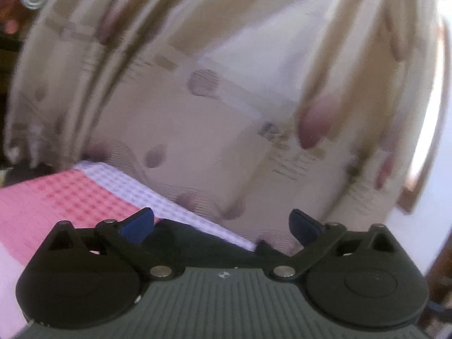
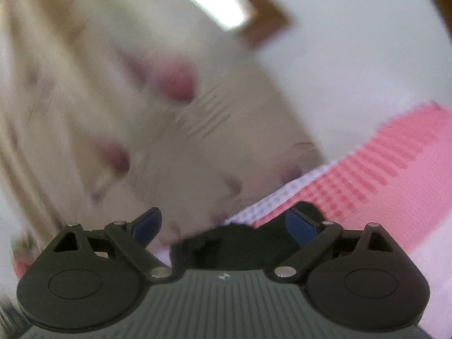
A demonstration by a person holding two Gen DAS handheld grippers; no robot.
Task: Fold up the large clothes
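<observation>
left gripper (image 1: 221, 224) wide apart, gripping nothing; right gripper (image 2: 223, 224) likewise wide. beige spotted cloth (image 1: 214, 90) bunched close ahead, blurred, filling both views, resting on pink checked bedsheet (image 1: 65, 195). brown-framed window (image 2: 226, 8) behind.

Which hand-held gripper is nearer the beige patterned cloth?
Roughly equal. Both the left hand-held gripper and right hand-held gripper are open just short of the beige patterned cloth, neither gripping it.
</observation>
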